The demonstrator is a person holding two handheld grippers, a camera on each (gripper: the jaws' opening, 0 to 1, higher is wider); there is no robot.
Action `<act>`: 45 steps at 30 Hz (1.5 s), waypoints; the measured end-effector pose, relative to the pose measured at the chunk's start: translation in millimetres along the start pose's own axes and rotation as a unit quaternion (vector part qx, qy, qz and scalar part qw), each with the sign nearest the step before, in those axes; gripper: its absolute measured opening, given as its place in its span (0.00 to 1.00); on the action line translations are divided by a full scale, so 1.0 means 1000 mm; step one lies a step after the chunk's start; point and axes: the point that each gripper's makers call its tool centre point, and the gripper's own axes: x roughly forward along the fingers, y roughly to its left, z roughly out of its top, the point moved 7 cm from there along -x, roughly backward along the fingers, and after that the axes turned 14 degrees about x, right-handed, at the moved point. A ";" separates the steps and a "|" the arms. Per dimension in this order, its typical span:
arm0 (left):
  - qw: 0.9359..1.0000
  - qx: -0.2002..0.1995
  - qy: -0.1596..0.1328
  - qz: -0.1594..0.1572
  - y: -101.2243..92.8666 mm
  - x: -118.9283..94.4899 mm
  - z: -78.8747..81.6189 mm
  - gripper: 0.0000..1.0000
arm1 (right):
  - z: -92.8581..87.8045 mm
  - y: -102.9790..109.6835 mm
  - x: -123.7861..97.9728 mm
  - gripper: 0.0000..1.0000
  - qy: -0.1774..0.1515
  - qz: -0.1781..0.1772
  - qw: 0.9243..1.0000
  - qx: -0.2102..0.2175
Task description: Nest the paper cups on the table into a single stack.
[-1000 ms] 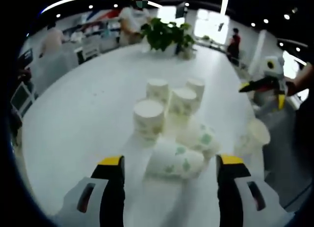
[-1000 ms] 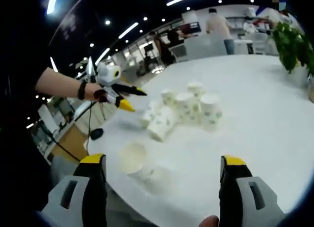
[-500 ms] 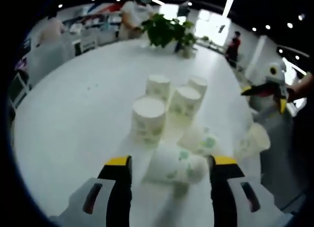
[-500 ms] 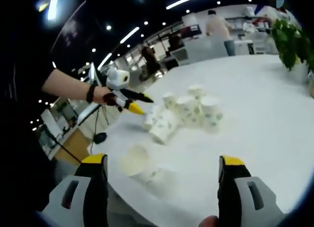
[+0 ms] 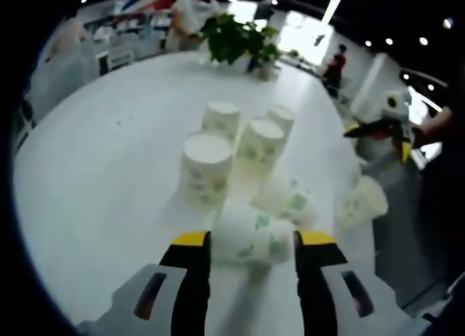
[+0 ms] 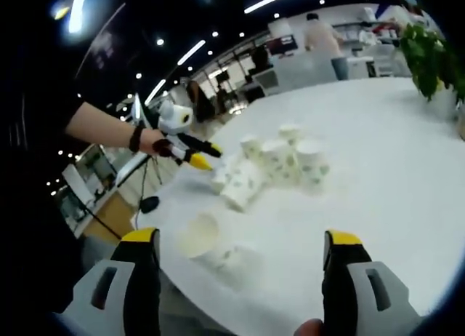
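Left gripper (image 5: 247, 241) low, fingers (image 5: 190, 243) narrowed; right gripper (image 6: 240, 241) raised, fingers (image 6: 138, 238) spread wide.

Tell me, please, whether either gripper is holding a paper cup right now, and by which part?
The left gripper brackets the toppled white green-patterned paper cup across its side wall; a firm grip cannot be told. The right gripper is open, holding nothing.

My left claw (image 5: 251, 241) has 2 black jaws tipped yellow on grey housings with dark slots. My right claw (image 6: 240, 238) looks the same. A dark band (image 6: 135, 138) circles my wrist.
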 end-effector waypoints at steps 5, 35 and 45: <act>1.000 -0.011 -0.002 -0.006 -0.001 -0.004 -0.004 0.37 | -0.002 -0.002 -0.002 0.91 0.000 -0.003 1.000 0.004; 0.995 -0.068 -0.022 -0.067 -0.035 -0.006 -0.035 0.04 | -0.008 -0.001 -0.003 0.88 0.012 -0.001 1.000 0.008; 0.995 -0.068 -0.026 -0.075 -0.042 -0.014 -0.033 0.00 | -0.005 0.002 -0.001 0.88 0.008 0.003 1.000 -0.004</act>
